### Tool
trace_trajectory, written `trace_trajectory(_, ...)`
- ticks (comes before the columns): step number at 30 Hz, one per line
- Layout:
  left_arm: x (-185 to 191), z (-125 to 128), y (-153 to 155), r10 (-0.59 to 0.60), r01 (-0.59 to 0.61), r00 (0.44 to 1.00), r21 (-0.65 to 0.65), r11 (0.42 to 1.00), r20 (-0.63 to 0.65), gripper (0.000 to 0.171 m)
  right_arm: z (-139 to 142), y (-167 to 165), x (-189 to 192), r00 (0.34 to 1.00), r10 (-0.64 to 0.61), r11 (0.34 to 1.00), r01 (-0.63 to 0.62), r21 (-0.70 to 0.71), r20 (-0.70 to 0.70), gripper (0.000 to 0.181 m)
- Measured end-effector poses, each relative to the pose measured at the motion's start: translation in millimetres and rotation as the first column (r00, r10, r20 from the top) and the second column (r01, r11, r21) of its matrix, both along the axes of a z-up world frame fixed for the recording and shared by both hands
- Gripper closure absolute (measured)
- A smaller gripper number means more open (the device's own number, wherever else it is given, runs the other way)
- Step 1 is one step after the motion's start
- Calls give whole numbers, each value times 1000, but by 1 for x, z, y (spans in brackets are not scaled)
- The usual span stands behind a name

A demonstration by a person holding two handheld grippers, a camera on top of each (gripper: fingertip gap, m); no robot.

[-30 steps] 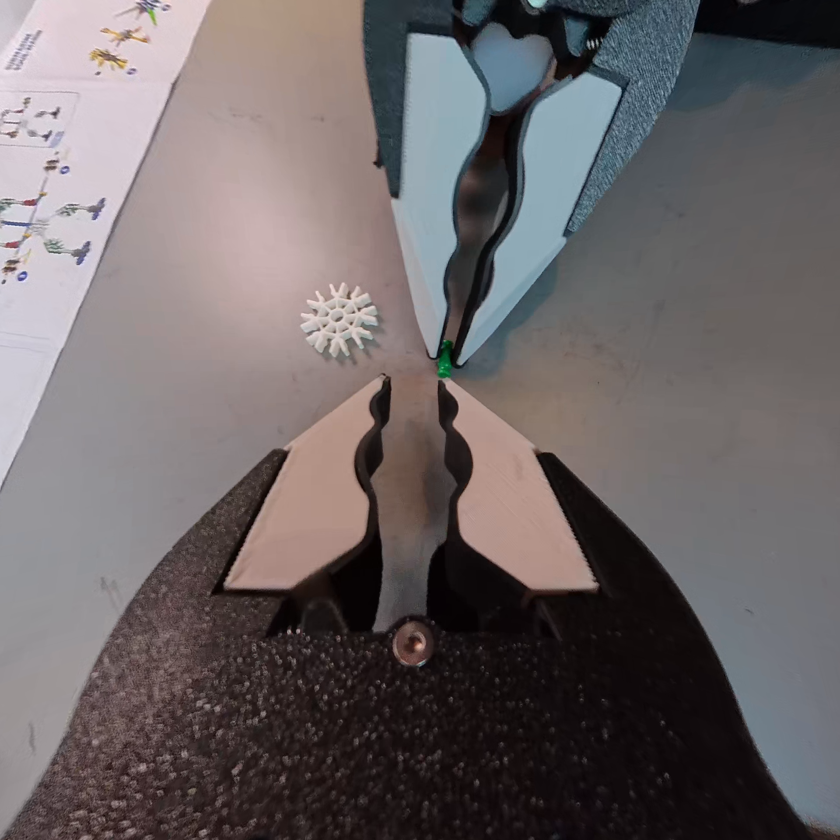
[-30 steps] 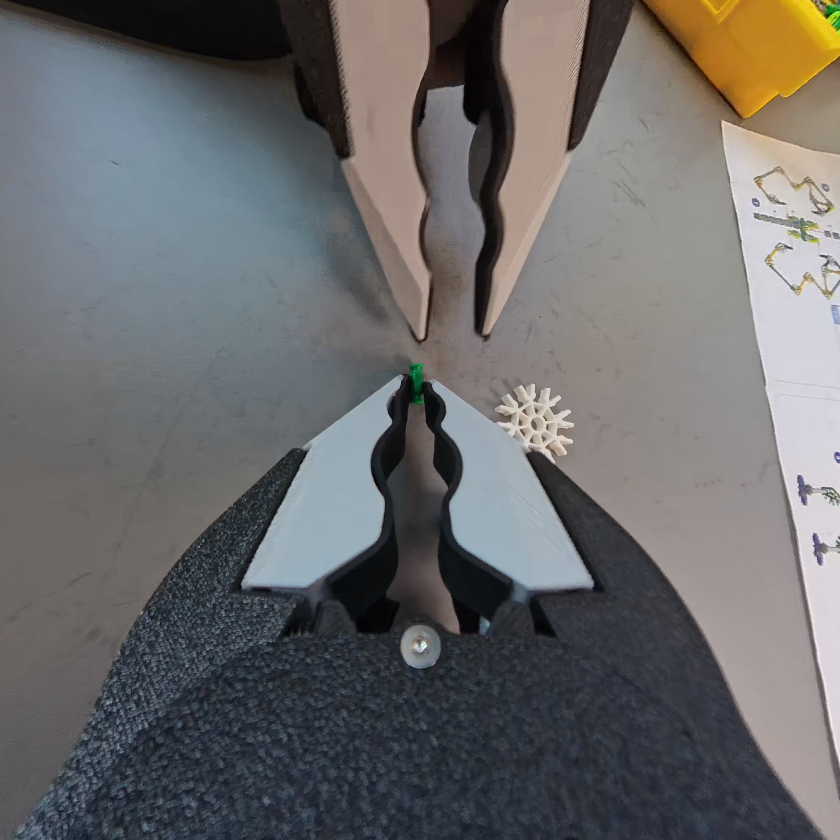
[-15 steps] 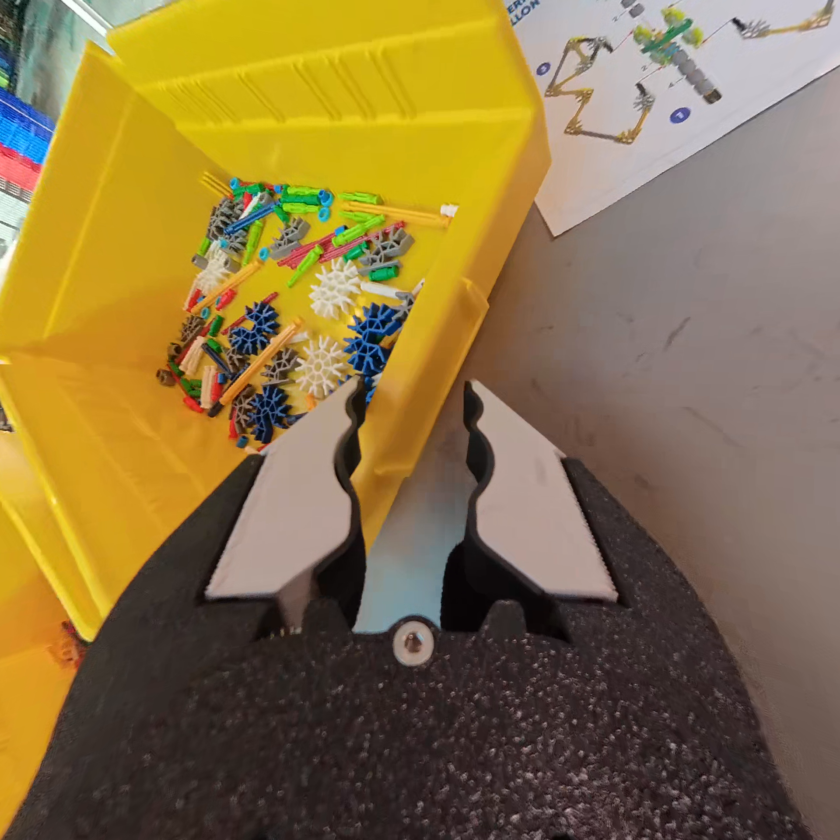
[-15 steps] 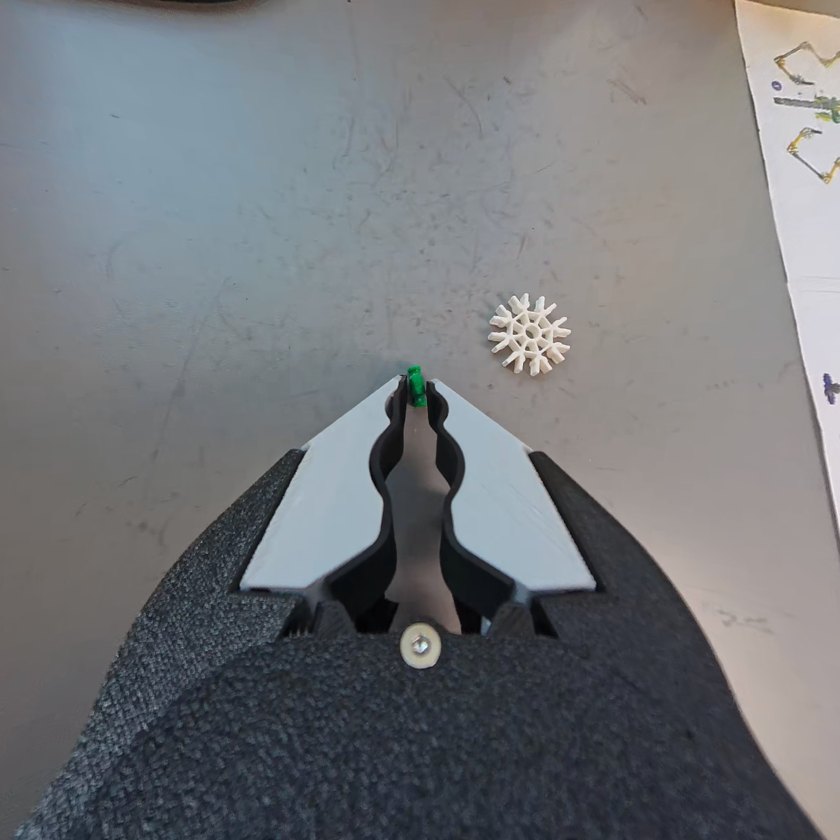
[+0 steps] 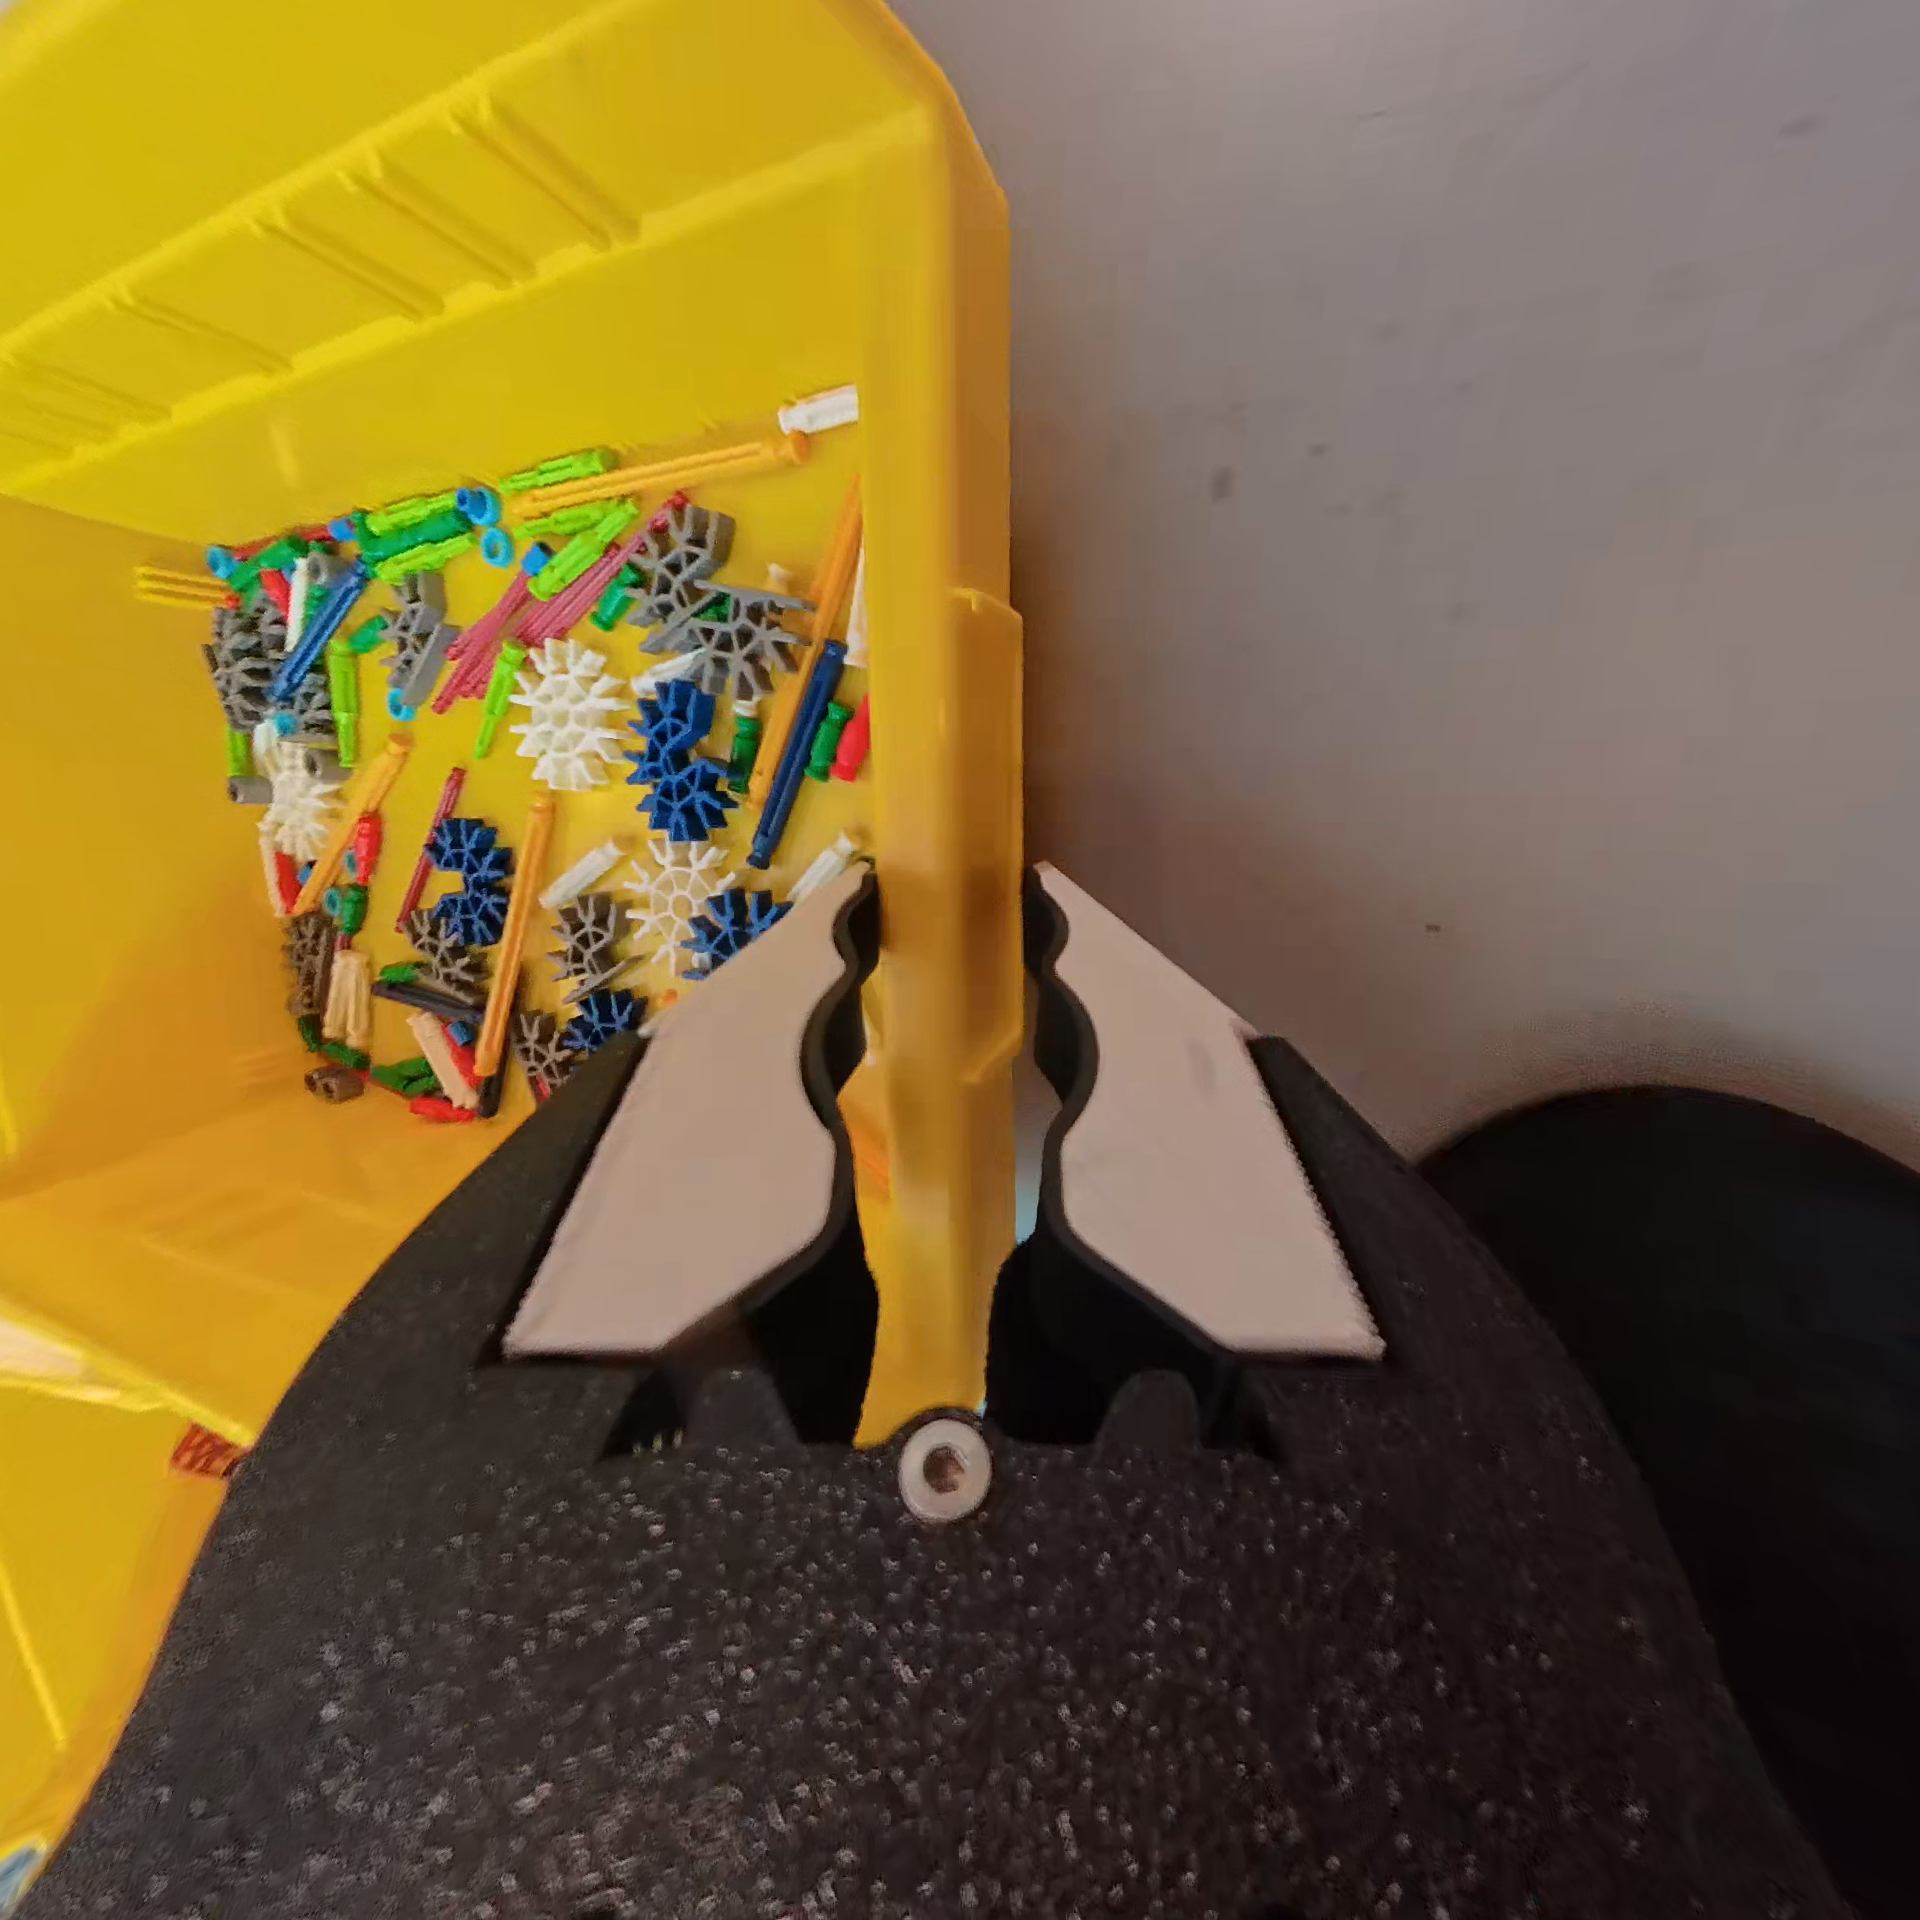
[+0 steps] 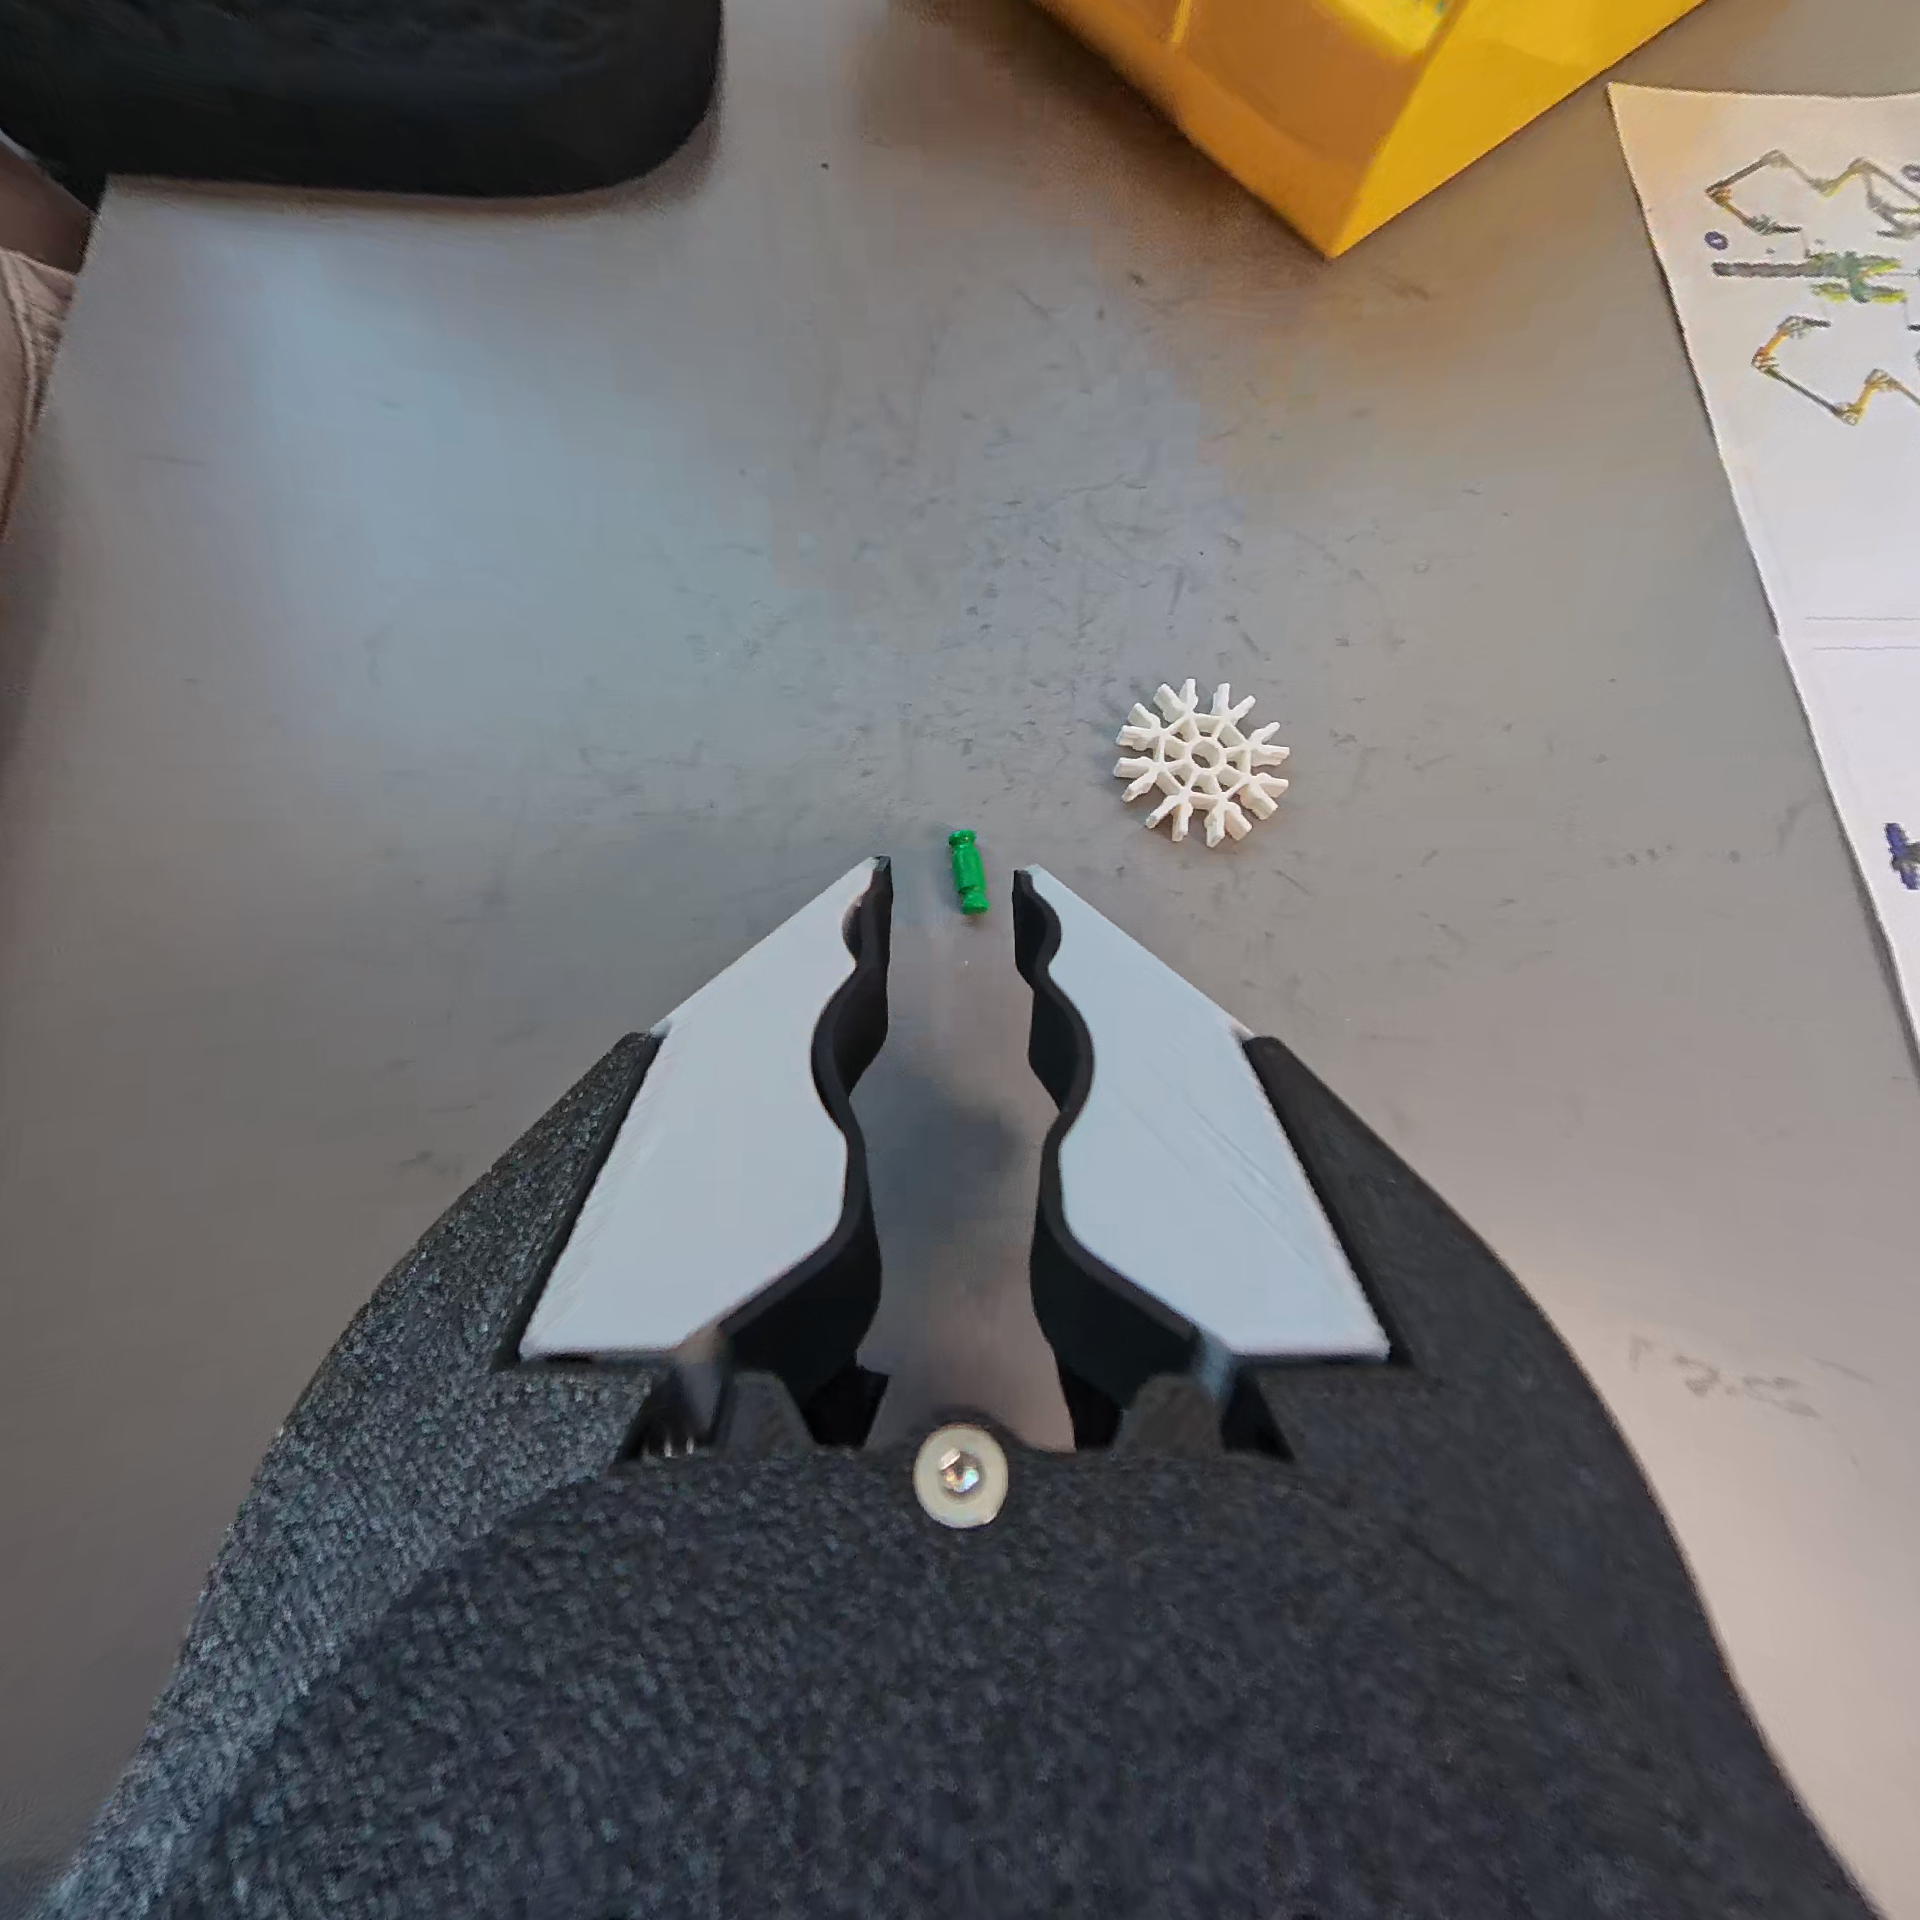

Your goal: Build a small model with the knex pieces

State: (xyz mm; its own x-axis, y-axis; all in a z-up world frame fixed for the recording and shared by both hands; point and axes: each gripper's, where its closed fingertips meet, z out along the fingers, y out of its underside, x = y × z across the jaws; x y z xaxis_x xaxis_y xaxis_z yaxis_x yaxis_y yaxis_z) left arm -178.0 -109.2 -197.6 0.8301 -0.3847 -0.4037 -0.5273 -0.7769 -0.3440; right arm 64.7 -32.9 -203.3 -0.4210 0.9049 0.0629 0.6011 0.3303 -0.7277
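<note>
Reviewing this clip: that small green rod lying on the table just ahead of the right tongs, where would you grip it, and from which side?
Probably across its middle. The green rod lies flat on the grey table, its long axis running nearly along the right tongs' reach, so coming straight down with the open jaws on either side pinches its narrow shaft. The white snowflake connector lies apart to the right, out of the way.

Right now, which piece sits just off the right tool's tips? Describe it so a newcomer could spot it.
On the grey table, find the right tool, open. The small green rod lies flat on the table just ahead of its tips. It is short and bright green, unlike the white snowflake-shaped connector farther right, and lies loose outside the yellow bin.
</note>
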Motion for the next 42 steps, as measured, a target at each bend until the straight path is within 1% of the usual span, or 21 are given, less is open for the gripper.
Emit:
trace_trajectory(2,31,0,-17,-78,80,995,-33,996,67,146,6,0,4,1000,2,1000,-3,-30,-26,159)
trace_trajectory(6,59,4,-41,-174,183,979,-76,980,106,147,18,1,11,997,-5,998,0,-70,-74,157)
trace_trajectory(7,63,12,-44,-198,206,973,-57,977,120,147,20,1,14,996,-10,997,4,-76,-86,156)
trace_trajectory(9,63,40,-41,-215,213,966,29,977,145,148,24,2,19,993,-18,995,7,-95,-114,156)
trace_trajectory(11,54,70,-26,-215,197,966,129,972,146,154,27,2,23,990,-27,993,11,-120,-139,156)
trace_trajectory(12,52,78,-19,-228,206,959,137,969,166,158,28,4,24,988,-36,991,16,-131,-148,156)
trace_trajectory(14,56,72,-14,-283,282,927,40,958,247,159,29,6,25,986,-50,990,27,-140,-159,156)
trace_trajectory(15,54,64,-11,-286,304,920,-27,952,267,162,30,6,24,985,-54,990,30,-139,-165,156)
trace_trajectory(17,46,45,-4,-272,319,926,-159,934,260,164,31,5,24,984,-53,991,30,-133,-172,156)
trace_trajectory(20,41,14,-1,-297,366,924,-338,867,240,164,27,4,25,985,-51,993,32,-115,-164,156)
trace_trajectory(23,37,-10,-4,-292,384,920,-447,808,261,161,22,5,28,987,-54,994,39,-99,-149,156)
trace_trajectory(24,32,-13,2,-295,372,926,-442,816,236,164,23,5,28,987,-55,994,40,-99,-153,156)
trace_trajectory(26,18,-9,12,-260,323,945,-428,844,201,165,25,6,29,985,-59,994,42,-105,-164,156)
trace_trajectory(28,-12,-7,24,-209,218,976,-406,887,68,166,26,7,29,984,-63,993,44,-113,-170,156)
trace_trajectory(29,-21,-5,29,-191,187,981,-385,904,28,163,26,7,29,983,-63,992,44,-116,-170,156)
trace_trajectory(30,-23,-4,32,-179,178,983,-360,916,29,161,26,7,29,984,-63,992,44,-115,-169,156)
trace_trajectory(32,-5,0,29,-211,245,968,-323,914,137,160,26,6,29,984,-60,993,42,-109,-167,156)
trace_trajectory(34,22,3,16,-297,366,922,-310,878,247,161,25,6,29,985,-59,994,42,-105,-164,156)
trace_trajectory(35,30,2,9,-310,389,912,-326,862,269,162,24,6,28,985,-60,993,43,-106,-161,156)
trace_trajectory(40,33,-16,0,-336,405,912,-390,827,235,162,24,7,28,985,-66,993,50,-104,-160,156)
trace_trajectory(42,32,-17,6,-336,397,916,-368,841,220,167,24,7,28,984,-68,993,51,-103,-163,156)
